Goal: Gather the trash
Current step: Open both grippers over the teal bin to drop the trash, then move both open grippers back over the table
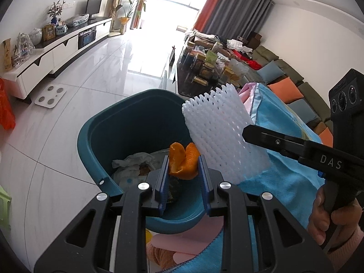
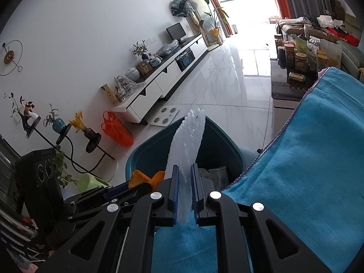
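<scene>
White letters "DAS" stand on the black right gripper (image 1: 248, 134), at about four o'clock in the left wrist view.

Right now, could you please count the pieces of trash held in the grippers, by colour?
Orange: 1, the orange peel in the left gripper.
White: 1, the foam net in the right gripper.
Total: 2, both above the bin.
</scene>
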### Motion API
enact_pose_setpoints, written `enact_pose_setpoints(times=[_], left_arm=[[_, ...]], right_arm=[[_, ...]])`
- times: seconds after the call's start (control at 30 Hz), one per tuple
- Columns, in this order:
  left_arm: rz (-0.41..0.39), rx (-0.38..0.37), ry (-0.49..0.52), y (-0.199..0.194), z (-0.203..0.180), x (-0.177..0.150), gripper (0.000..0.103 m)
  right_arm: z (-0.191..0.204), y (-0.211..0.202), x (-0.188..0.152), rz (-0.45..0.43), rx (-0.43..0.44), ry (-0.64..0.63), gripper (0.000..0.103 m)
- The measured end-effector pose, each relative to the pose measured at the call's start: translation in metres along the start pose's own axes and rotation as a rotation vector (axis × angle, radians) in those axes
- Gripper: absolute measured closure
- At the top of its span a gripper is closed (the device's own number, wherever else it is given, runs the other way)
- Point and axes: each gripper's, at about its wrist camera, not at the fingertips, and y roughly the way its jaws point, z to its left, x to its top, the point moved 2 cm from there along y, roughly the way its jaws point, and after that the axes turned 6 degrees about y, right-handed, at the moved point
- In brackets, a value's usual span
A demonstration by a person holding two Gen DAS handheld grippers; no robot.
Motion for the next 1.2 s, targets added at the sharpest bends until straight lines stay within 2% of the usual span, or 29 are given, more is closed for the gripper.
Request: enact_pose_setpoints(times=[0.37, 0.47, 0.57, 0.87, 0.93, 1.0, 1.07, 1.1, 1.2], left_arm=[[0.018, 0.002, -0.007, 0.016, 0.003, -0.001, 0.080], [0.018, 0.004, -0.006, 0.016, 0.003, -0.001, 0.077], [0.009, 0.015, 0.001, 0.015, 0.003, -0.002, 0.067], [-0.037, 0.027, 0.026, 0.001, -0.005, -0.006, 0.046], [-0.057, 0.036, 0.042, -0.006, -0.008, -0.008, 0.033], [-0.086, 0.038, 0.066, -0.014, -0.014, -0.009, 0.028], [-0.113, 0.037, 0.092, -0.023, -0.023, -0.013, 0.018], [-0.133, 0.037, 0.103, -0.028, -0.028, -0.015, 0.009], [-0.191, 0.029, 0.128, -0.044, -0.043, -0.019, 0.006]], right_arm=[[0.000, 0.012, 0.000, 0.025, -0.017, 0.011, 0.090], [0.000, 0.012, -0.001, 0.027, -0.017, 0.010, 0.087], [-0.001, 0.011, -0.001, 0.019, -0.019, 0.014, 0.076], [-0.008, -0.007, -0.007, -0.013, -0.023, 0.005, 0.068], [-0.010, -0.018, -0.009, -0.036, -0.033, -0.008, 0.063], [-0.012, -0.031, -0.013, -0.068, -0.039, -0.020, 0.053], [-0.013, -0.047, -0.019, -0.105, -0.050, -0.037, 0.048], [-0.014, -0.056, -0.022, -0.127, -0.058, -0.047, 0.043], [-0.017, -0.083, -0.033, -0.197, -0.101, -0.083, 0.028]])
